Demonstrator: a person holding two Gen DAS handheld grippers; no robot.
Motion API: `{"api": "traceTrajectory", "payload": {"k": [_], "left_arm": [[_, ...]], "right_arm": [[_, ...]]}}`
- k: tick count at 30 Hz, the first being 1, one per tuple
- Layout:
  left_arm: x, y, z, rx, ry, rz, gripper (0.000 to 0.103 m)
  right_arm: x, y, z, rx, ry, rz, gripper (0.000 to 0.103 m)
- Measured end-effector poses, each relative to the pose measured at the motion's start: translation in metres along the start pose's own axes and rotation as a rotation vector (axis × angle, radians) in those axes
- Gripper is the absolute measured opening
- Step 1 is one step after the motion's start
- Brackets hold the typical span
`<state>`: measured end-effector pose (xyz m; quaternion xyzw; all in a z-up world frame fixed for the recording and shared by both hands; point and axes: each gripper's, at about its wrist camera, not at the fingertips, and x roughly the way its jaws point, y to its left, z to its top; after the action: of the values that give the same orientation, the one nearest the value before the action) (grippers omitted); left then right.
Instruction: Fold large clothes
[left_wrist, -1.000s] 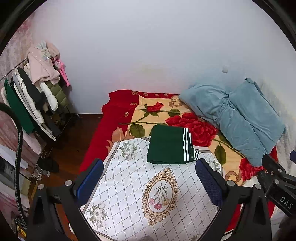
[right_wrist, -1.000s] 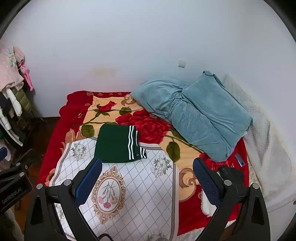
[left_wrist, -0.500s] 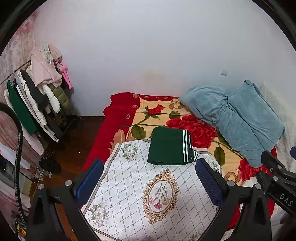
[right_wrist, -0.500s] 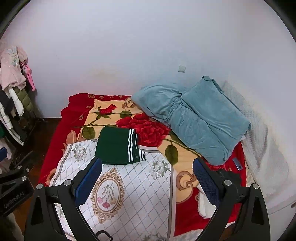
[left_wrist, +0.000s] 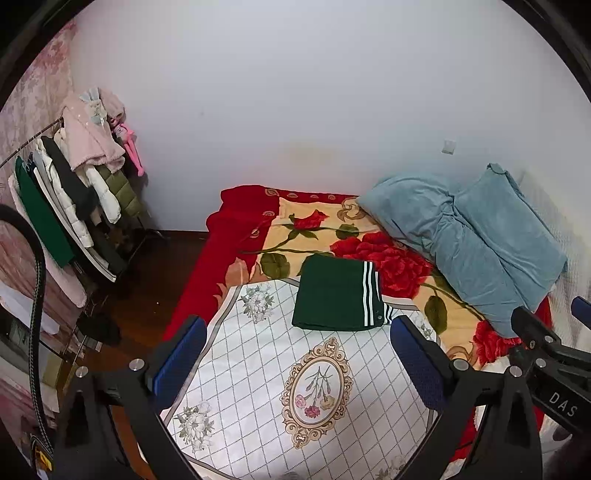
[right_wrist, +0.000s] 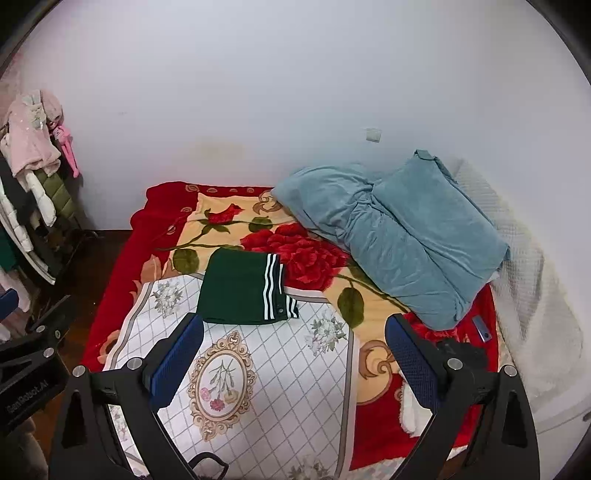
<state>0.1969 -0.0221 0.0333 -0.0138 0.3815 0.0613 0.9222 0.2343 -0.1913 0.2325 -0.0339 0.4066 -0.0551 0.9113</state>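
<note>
A dark green garment with white stripes (left_wrist: 338, 293) lies folded into a neat rectangle on the bed, at the far edge of a white checked cloth with flower prints (left_wrist: 295, 384). It also shows in the right wrist view (right_wrist: 245, 291). My left gripper (left_wrist: 299, 363) is open and empty, held above the white cloth, short of the garment. My right gripper (right_wrist: 293, 360) is open and empty too, above the same cloth (right_wrist: 258, 387). Part of the right gripper shows at the left wrist view's right edge (left_wrist: 546, 354).
A red rose-print blanket (left_wrist: 369, 251) covers the bed. Blue folded bedding (left_wrist: 476, 240) lies at the far right by the wall. A clothes rack with hanging coats (left_wrist: 70, 199) stands left of the bed over a dark wood floor (left_wrist: 147, 280).
Both grippers have drawn back and tilted slightly upward, so the bed and green garment sit lower and a little farther off. Both stay open and empty.
</note>
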Motion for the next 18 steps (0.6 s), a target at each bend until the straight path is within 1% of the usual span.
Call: {"api": "traceTrajectory", "payload": {"k": [18], "left_arm": [[-0.0046,-0.0018,0.0063,-0.005,0.008,-0.011,0.101]], "right_arm": [[-0.0015,0.0013,0.0028,-0.008,-0.009,0.007,0.100]]}}
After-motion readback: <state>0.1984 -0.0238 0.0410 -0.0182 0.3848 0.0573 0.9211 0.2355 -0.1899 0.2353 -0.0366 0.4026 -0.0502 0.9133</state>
